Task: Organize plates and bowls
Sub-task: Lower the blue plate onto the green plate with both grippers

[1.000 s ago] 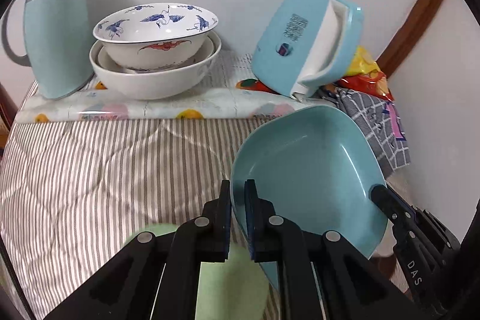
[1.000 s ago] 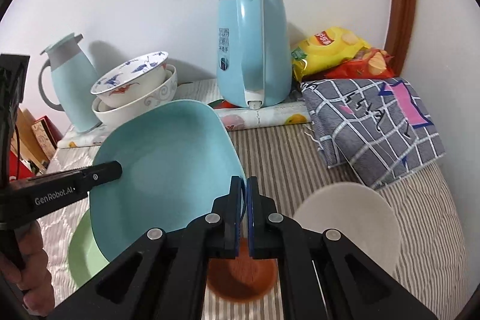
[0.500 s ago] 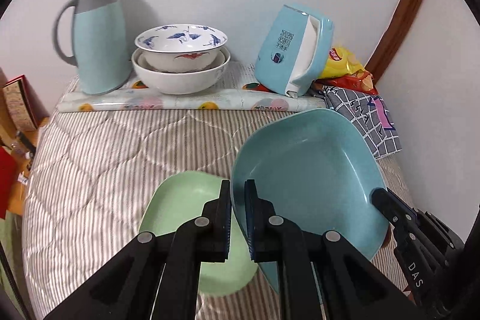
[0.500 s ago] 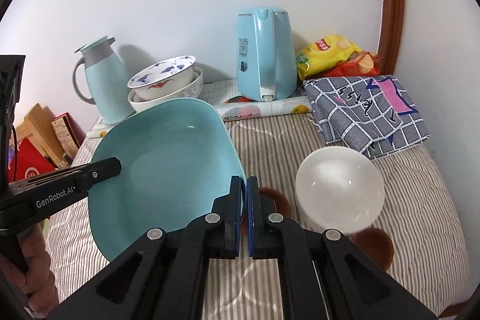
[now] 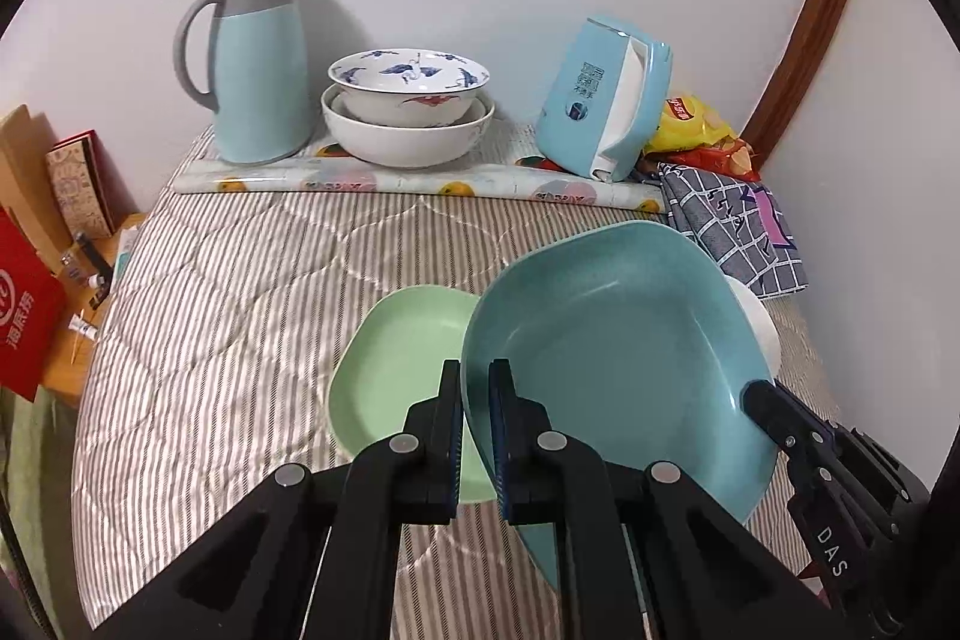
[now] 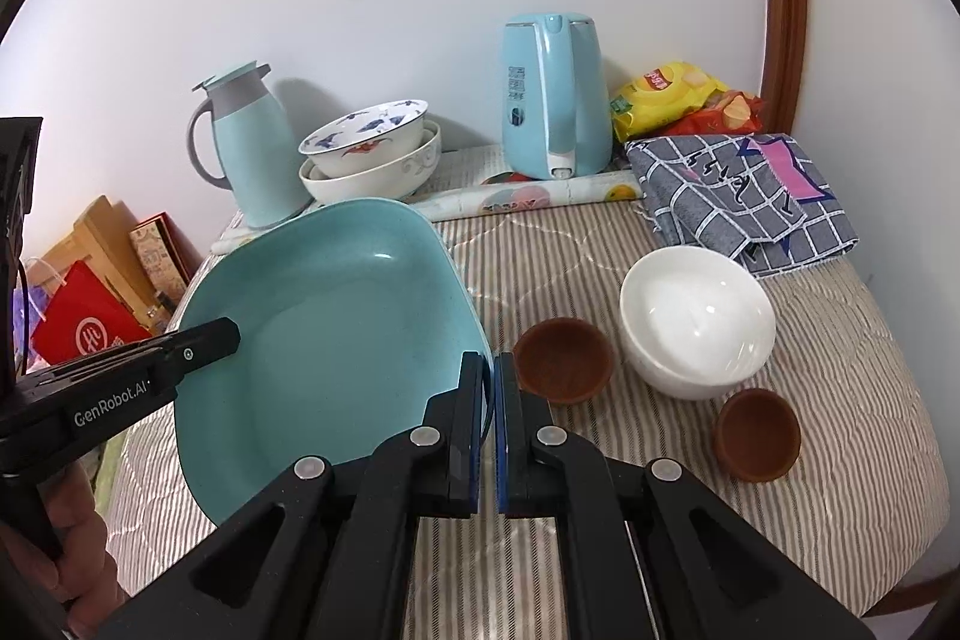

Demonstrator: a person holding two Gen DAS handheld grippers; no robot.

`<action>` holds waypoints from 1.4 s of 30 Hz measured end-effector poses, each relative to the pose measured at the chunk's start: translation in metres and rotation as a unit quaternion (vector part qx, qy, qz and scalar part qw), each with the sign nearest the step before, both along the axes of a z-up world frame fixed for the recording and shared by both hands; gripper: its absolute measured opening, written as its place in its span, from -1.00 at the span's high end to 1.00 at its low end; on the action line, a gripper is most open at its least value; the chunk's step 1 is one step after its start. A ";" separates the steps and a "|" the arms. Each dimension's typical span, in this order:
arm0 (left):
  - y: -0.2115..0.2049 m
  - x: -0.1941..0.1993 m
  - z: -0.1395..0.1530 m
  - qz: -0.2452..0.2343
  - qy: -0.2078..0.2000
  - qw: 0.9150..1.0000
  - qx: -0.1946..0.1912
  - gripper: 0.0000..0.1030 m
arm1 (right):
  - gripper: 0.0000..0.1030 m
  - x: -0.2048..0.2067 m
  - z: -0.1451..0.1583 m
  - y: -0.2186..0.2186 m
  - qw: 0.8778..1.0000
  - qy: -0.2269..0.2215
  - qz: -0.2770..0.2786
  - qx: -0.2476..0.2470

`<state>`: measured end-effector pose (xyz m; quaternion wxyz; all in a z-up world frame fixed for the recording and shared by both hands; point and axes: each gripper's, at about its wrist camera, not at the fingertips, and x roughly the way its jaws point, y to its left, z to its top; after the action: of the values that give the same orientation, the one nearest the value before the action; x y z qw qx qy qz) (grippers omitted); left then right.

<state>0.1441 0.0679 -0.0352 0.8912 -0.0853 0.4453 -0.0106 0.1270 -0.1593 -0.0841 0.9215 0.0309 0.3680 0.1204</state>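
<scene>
Both grippers hold one blue square plate (image 5: 612,340), lifted above the striped bed cover. My left gripper (image 5: 475,388) is shut on its left rim. My right gripper (image 6: 487,382) is shut on its right rim; the plate also shows in the right wrist view (image 6: 324,334). A green plate (image 5: 396,358) lies on the cover below and left of the blue plate. A white bowl (image 6: 696,322) and two small brown bowls (image 6: 561,361) (image 6: 757,436) lie to the right. Two stacked patterned bowls (image 5: 408,112) stand at the back.
A blue thermos jug (image 5: 255,64) and a blue kettle (image 6: 552,94) stand by the wall on a rolled mat (image 5: 420,184). A checked cloth (image 6: 744,196) and snack bags (image 6: 672,97) lie at the back right. Boxes (image 5: 36,244) stand off the left edge.
Both grippers have risen and pulled back with the blue plate held between them. The green plate, white bowl and brown bowls beneath have come into fuller view.
</scene>
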 end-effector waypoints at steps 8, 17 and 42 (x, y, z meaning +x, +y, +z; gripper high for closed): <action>0.009 -0.015 -0.003 0.015 -0.003 1.000 0.007 0.83 | 0.93 -0.011 -0.004 0.008 1.000 0.005 0.015 0.006; 0.031 -0.019 -0.021 0.038 0.019 0.999 -0.002 0.83 | 0.93 -0.007 -0.020 0.028 0.999 0.024 0.039 0.006; 0.068 0.008 -0.080 0.071 0.089 0.993 -0.007 0.83 | 0.93 0.031 -0.073 0.065 0.992 0.093 0.083 -0.003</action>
<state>0.1517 0.1354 -0.1147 0.8460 -0.1234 0.5155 0.0572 0.1578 -0.0946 -0.1575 0.8701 0.0087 0.4537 0.1925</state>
